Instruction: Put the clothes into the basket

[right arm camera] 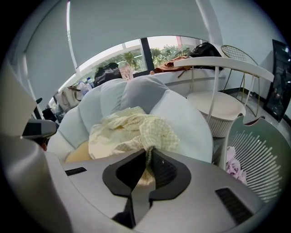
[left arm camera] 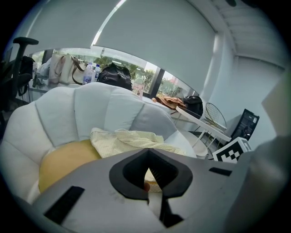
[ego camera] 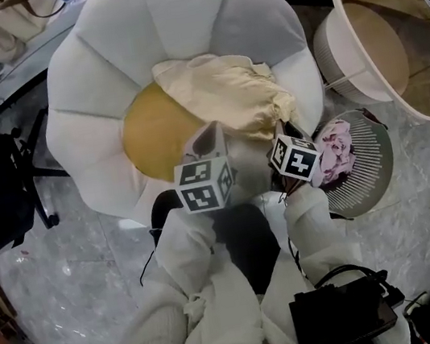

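Clamping yellow garment edge w/ R gripper jaws; basket near.

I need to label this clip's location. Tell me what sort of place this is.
Probably an office lounge or studio, not a home: a flower-shaped white padded armchair, a polished grey stone floor, and a black bag and clear plastic bottles lined up under a wide window.

Garment lies on chair; basket stands right of it.
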`<state>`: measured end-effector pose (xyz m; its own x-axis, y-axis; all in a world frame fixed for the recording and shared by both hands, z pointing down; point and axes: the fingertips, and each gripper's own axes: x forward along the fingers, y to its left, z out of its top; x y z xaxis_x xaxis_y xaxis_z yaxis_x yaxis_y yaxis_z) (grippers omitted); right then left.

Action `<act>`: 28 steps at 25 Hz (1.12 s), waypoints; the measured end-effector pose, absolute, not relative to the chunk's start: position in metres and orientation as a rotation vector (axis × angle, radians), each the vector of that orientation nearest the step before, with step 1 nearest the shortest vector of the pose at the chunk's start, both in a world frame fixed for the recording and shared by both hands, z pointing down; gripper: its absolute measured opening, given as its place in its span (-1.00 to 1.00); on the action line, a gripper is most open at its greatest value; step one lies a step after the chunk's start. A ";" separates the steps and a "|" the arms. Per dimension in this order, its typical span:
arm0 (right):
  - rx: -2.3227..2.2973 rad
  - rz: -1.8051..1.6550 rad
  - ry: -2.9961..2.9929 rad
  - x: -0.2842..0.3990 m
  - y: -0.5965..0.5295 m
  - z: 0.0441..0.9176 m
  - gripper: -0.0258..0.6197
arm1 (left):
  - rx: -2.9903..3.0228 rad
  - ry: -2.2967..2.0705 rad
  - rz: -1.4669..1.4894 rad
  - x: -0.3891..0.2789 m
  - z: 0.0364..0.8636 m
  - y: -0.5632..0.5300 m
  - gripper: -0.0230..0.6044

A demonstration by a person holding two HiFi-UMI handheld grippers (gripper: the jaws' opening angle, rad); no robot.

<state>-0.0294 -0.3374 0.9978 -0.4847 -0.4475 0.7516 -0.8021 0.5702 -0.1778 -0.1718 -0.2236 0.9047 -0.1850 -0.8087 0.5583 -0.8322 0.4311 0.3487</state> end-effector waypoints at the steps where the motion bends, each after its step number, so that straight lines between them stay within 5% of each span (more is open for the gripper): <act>1: 0.985 0.706 -2.144 -0.031 -0.335 0.990 -0.76 | 1.374 -1.993 0.048 -0.173 0.898 -0.221 -0.91; 28: 0.876 0.738 -2.210 -0.088 -0.321 0.583 -0.78 | 1.380 -1.997 0.082 -0.264 0.538 -0.229 -0.91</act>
<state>-0.0878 -0.3210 0.5833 -0.5722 -0.3806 0.7264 -0.7407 0.6201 -0.2585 -0.2642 -0.2291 0.5376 -0.1898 -0.7985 0.5713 -0.8428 0.4310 0.3225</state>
